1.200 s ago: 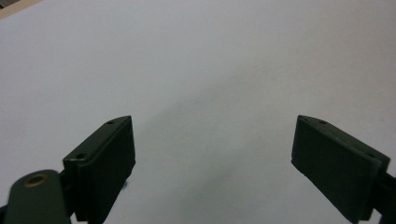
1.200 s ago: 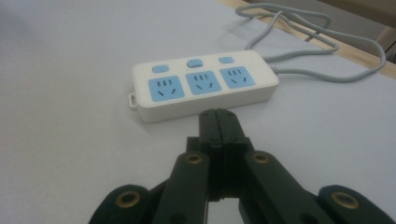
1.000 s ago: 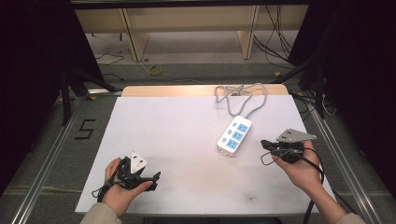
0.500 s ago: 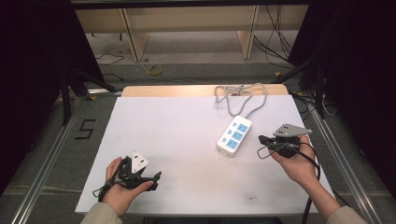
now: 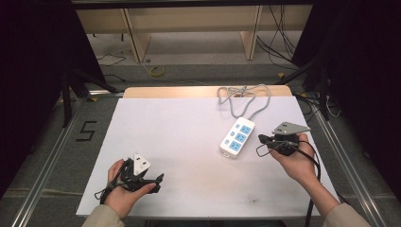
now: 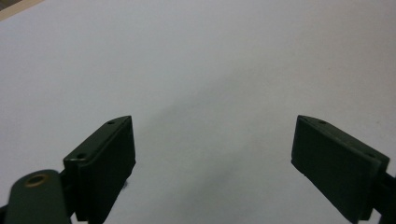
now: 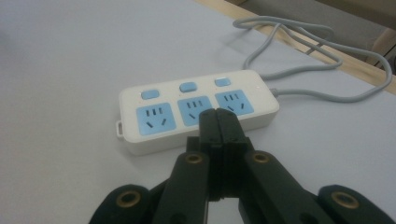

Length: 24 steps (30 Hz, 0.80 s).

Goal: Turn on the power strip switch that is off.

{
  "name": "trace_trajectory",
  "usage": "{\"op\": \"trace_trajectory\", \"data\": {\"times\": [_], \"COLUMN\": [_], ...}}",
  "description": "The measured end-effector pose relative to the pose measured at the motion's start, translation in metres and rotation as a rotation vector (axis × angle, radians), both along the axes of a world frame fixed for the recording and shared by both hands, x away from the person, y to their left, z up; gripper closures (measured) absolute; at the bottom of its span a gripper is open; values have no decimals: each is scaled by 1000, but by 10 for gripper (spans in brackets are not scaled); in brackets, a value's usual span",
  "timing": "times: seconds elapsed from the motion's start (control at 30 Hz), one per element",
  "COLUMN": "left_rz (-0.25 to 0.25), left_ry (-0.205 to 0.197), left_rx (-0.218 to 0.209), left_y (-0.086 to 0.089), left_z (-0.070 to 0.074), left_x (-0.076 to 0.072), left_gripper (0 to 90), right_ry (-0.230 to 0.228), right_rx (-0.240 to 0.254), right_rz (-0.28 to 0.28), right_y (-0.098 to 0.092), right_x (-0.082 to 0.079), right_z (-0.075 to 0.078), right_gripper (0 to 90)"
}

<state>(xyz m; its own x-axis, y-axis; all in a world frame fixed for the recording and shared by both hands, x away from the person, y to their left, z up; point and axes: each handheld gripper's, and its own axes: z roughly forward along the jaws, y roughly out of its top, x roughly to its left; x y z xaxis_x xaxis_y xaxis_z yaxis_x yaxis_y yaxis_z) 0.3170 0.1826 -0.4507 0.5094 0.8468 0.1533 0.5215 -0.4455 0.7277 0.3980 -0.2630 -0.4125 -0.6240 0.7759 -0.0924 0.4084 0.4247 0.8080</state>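
1. From the high view I see the counter [image 5: 189, 137] covered in a white sheet, with a strip of bare wood showing along its far edge at the top of the sheet.
2. The white power strip [image 5: 237, 137] lies right of centre in the frame, angled, with three blue sockets facing up. Its grey cable [image 5: 246, 97] loops toward the upper middle, over the wooden strip.
3. My right tongs [image 5: 263, 139] sit in the right hand [image 5: 295, 163] at centre right of the frame, tips pointing left, just beside the strip's near right edge.
4. In the right gripper view the right tongs [image 7: 218, 122] have their jaws pressed flat together with nothing between them. The power strip [image 7: 196, 109] lies across mid-frame just past the tips, and I cannot tell whether they touch it.
5. My left tongs [image 5: 153, 179] rest in the left hand [image 5: 124, 191] at lower left, well apart from the strip.
6. In the left gripper view the left tongs [image 6: 212, 154] gape wide over bare white counter [image 6: 210, 70], holding nothing.
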Motion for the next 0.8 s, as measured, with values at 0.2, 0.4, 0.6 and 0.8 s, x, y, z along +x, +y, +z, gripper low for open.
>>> {"op": "trace_trajectory", "data": {"times": [0.2, 0.4, 0.6, 0.8], "left_rz": [-4, -5, -5, -5], "left_ry": [3, 4, 4, 1], "left_rx": [2, 2, 2, 0], "left_y": [0, 0, 0, 0], "left_z": [0, 0, 0, 0], "left_x": [0, 1, 1, 1], "left_gripper": [133, 133, 135, 135], "right_ry": [2, 8, 10, 11], "right_rx": [2, 0, -1, -1], "right_rz": [1, 8, 13, 19], "right_y": [4, 8, 13, 17], "right_x": [4, 8, 13, 17], "right_z": [0, -1, -1, -1], "right_gripper": [900, 900, 900, 900]}}
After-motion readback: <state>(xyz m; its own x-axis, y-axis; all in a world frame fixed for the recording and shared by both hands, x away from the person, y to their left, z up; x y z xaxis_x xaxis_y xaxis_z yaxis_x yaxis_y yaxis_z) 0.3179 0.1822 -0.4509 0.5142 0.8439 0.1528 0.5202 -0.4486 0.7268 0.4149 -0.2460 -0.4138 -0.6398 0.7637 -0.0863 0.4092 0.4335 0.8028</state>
